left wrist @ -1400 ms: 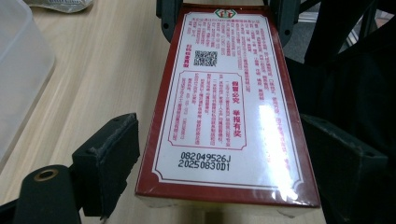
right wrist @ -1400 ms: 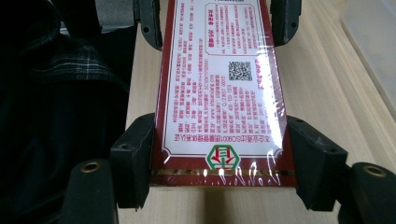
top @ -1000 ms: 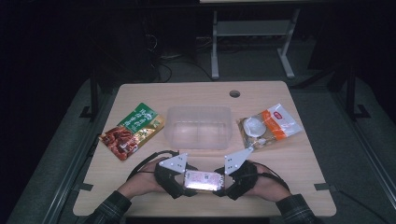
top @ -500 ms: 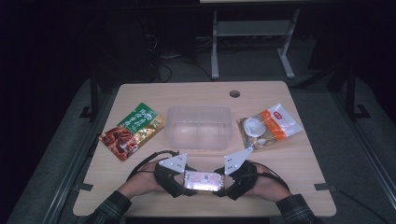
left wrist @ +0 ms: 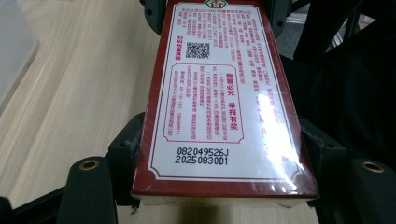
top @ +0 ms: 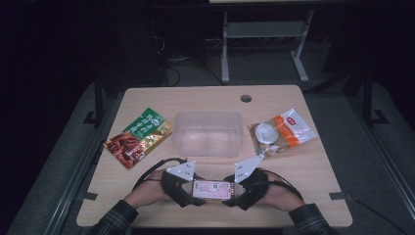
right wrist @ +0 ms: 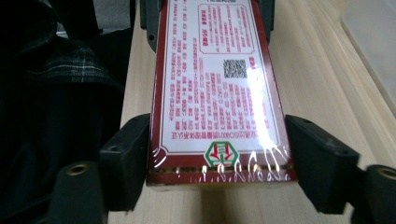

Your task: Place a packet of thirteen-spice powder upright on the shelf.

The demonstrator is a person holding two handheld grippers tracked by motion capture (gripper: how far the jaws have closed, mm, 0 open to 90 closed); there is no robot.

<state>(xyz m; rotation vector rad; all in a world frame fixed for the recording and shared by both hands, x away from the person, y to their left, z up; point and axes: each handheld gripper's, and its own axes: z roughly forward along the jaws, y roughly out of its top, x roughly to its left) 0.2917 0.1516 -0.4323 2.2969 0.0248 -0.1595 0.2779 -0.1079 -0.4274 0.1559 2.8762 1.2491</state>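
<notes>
The flat red-bordered box with a white printed label, sealed in clear film (top: 211, 190), hangs level between both tools just on the person's side of the clear plastic container (top: 208, 113), above the near edge of the pale wooden table (top: 313, 171). The left gripper (top: 192, 192) takes one short end and the right gripper (top: 234, 190) the other, so the long box is carried from both ends and cannot tip.

In the left gripper view its black jaws stand on either side of the box and pinch the long edges; they have just been closing onto it. In the right gripper view the jaws also flank the box with the pads against its sides, though they have just been opening a little, so that grip looks the lighter of the two.

The label faces up, probably to keep the flat side ready for laying down. To the left of the container lies a green and red snack pouch (top: 139, 137), to its right an orange and white bag of round cakes (top: 281, 132), both untouched.
</notes>
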